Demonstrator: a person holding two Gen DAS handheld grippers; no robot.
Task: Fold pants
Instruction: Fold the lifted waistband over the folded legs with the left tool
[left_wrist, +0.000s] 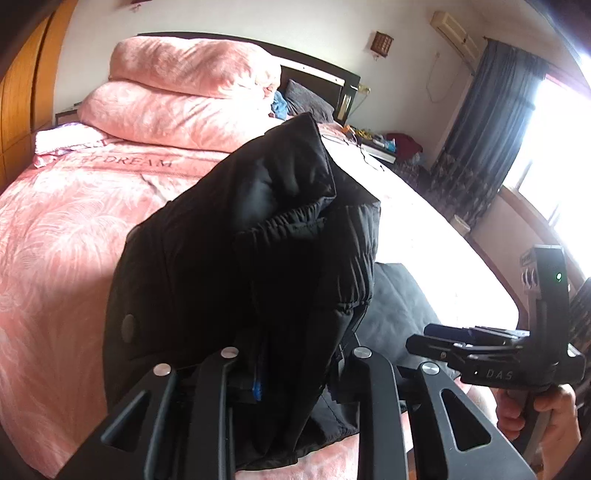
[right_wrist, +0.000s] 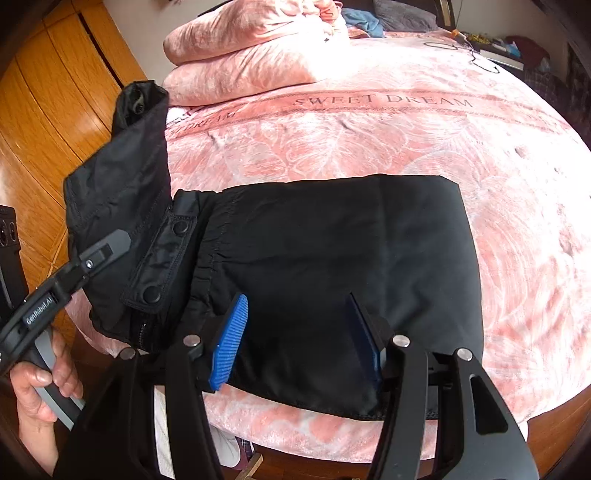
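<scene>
Black pants (right_wrist: 332, 258) lie folded on the pink bedspread (right_wrist: 369, 140) near the bed's front edge. My left gripper (left_wrist: 291, 373) is shut on the waistband end of the pants (left_wrist: 258, 240) and holds it lifted, so the cloth fills the left wrist view. In the right wrist view this lifted end (right_wrist: 122, 192) stands up at the left, with the left gripper (right_wrist: 107, 251) on it. My right gripper (right_wrist: 295, 332) is open, its blue pads (right_wrist: 231, 339) hovering just over the flat part of the pants. It also shows in the left wrist view (left_wrist: 443, 343).
Folded pink quilts (left_wrist: 184, 92) are stacked at the head of the bed. A wooden wardrobe (right_wrist: 55, 92) stands to the left. A cluttered nightstand (left_wrist: 380, 144), dark curtains (left_wrist: 480, 129) and a bright window are at the right.
</scene>
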